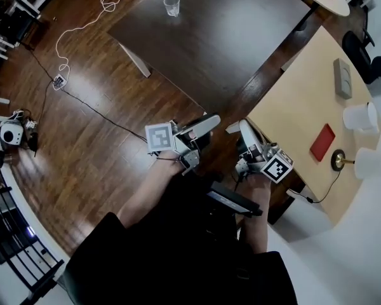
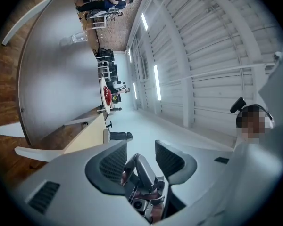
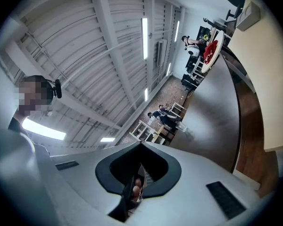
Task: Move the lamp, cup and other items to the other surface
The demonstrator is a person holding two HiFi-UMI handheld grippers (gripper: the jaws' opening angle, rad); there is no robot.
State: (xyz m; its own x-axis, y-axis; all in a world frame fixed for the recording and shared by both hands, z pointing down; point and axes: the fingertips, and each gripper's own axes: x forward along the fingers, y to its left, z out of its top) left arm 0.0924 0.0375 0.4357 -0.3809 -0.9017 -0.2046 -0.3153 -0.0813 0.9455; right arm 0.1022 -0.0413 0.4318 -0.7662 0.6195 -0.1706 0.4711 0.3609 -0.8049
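Lamp (image 1: 365, 162) shows white shade, brass base; left claw (image 2: 141, 149) spread, right claw (image 3: 140, 150) pressed together.

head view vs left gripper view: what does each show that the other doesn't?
Head view only: lamp, white cylinder, red flat item and grey box on top of the light table. Left gripper view only: ceiling light strips, and the gap between the jaws of the left gripper, apart and empty. Both: dark table with the glass, and the light table's edge.
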